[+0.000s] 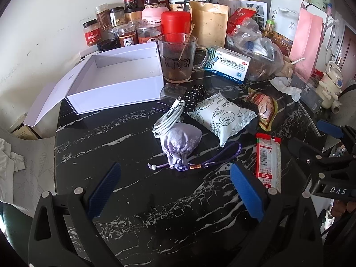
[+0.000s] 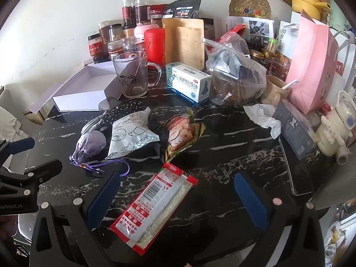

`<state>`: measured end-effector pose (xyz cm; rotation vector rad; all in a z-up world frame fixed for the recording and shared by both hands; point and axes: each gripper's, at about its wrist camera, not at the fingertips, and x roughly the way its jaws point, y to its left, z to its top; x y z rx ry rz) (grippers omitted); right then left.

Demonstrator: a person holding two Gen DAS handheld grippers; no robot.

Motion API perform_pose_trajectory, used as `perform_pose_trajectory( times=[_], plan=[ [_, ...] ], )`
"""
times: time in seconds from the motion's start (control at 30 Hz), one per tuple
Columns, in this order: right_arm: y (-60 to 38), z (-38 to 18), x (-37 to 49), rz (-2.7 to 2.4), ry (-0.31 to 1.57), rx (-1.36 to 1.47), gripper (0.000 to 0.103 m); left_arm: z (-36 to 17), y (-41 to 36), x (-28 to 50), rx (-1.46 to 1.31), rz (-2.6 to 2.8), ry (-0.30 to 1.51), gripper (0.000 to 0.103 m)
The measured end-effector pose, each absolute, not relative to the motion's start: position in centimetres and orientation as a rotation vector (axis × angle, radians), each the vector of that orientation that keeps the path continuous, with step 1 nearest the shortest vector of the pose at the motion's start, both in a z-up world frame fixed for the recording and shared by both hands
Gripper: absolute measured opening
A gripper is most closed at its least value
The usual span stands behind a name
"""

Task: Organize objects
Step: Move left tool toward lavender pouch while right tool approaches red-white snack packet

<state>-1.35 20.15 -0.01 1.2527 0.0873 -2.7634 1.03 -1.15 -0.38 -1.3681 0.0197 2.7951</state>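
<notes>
Our right gripper [image 2: 175, 202] hangs with its jaws spread wide and holding nothing, the red-edged sachet [image 2: 153, 209] lying flat on the black marble table [image 2: 233, 162] between the two blue pads and a little toward the left one. Our left gripper [image 1: 175, 191] is likewise wide open and empty; just ahead of its fingers sits the purple drawstring pouch [image 1: 181, 143], its cord [image 1: 213, 159] trailing across the gap toward the right pad.

We judge the sachet the riskier pick. It is thin and lies flush on polished stone, so pads closing from the sides may skate over it or shove it along instead of lifting it. It also lies diagonally to the jaws, so a squeeze could buckle it and let it slip.

For the left claw, the cord is the trap: a pad could snag it and drag the pouch. Beyond the pouch, the white cable [image 1: 169, 116] rests against it, and the white snack pack [image 1: 222, 115] lies to the right, so a tug could pull the heap askew.

Further out and left stands the open white box [image 1: 115, 77], seemingly the destination. The glass mug [image 1: 178, 57] with its stirrer stands close against the box's right corner, and a careless swing there could knock it over.
</notes>
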Motion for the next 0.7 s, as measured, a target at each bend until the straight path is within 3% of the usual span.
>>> perform_pose_trajectory(
  times=[0.7],
  plan=[
    [18.8,-2.4,-0.1,-2.684,0.086,1.302,0.102,-2.1,-1.4,2.0,-1.385,2.776,0.034,0.099]
  ],
)
